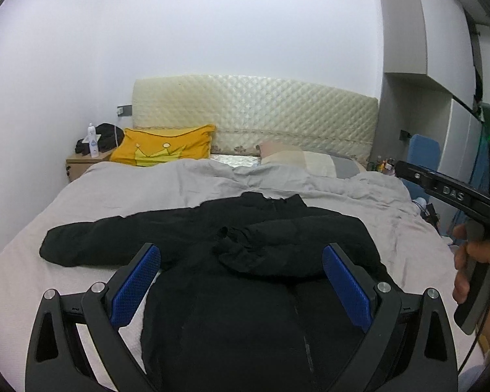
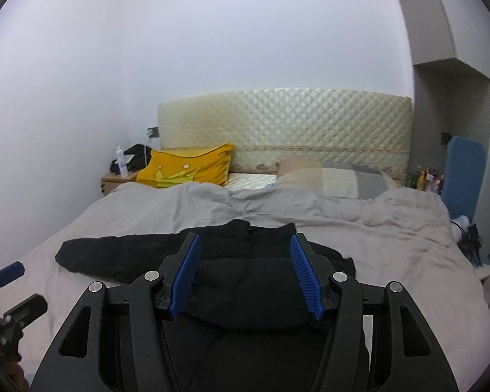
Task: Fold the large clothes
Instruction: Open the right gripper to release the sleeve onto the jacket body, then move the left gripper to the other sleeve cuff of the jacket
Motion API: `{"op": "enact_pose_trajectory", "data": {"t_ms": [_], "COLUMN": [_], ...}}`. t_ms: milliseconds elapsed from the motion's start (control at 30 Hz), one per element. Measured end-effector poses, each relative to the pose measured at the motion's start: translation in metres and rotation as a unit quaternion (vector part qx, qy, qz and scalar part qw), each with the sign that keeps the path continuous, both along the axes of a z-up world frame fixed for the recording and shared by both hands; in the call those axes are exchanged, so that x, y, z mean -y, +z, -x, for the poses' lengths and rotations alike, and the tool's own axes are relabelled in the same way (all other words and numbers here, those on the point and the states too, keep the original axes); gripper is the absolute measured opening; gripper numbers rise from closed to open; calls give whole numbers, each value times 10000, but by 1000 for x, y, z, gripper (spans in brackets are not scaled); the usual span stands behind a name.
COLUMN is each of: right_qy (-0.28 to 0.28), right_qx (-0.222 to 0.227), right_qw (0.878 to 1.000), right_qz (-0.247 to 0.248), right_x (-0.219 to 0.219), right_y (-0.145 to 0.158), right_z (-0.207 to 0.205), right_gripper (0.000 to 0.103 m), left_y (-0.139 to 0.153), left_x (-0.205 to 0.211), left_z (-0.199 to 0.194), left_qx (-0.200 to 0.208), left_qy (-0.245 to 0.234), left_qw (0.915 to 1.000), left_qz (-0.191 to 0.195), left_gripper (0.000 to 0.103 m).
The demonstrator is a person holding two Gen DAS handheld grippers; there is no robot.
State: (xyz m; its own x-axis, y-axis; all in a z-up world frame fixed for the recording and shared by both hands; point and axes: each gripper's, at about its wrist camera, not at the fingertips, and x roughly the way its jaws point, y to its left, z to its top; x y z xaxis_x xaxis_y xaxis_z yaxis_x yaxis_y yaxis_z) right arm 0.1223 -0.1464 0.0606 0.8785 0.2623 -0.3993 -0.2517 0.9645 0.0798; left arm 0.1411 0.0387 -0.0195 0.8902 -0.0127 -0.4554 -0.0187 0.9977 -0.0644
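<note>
A black jacket [image 1: 232,281] lies flat on the grey bed cover [image 1: 140,192], collar toward the headboard. Its left sleeve [image 1: 91,241] stretches out to the left; its right sleeve [image 1: 277,245] is folded across the chest. My left gripper [image 1: 241,261] is open and empty, hovering over the jacket's lower body. My right gripper [image 2: 245,254] is open and empty above the jacket [image 2: 245,294], over the folded sleeve. In the left wrist view the right gripper's body and the hand holding it show at the right edge.
A yellow crown pillow [image 1: 163,147], a striped pillow [image 1: 313,160] and the quilted headboard [image 1: 254,111] are at the far end. A bedside table [image 1: 81,163] with a bottle and dark things stands at the left. Clutter and a blue panel [image 2: 464,176] are on the right.
</note>
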Motion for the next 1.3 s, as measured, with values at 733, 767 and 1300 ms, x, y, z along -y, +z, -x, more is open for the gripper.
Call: {"op": "enact_pose_trajectory", "data": {"t_ms": [733,767,1300], "right_qy": [-535,-543,-854], "right_qx": [-223,-225,-98], "right_qw": [9982,9983,9963], "right_qz": [-135,-64,58], "right_x": [72,71,74], "right_y": [-98,-103,-123], "right_z": [89,92,135], "right_gripper": [67,67,81], "left_y": [-64,-66,-88], "left_x": [32,31,20], "left_z": [-8,-9,-3], "left_qx": [-376,-390,-329], "left_qy": [-350,-357,-304], "left_qw": [9987,9986,9989], "left_qz": [26,50,144], "left_gripper": [100,100,100]}}
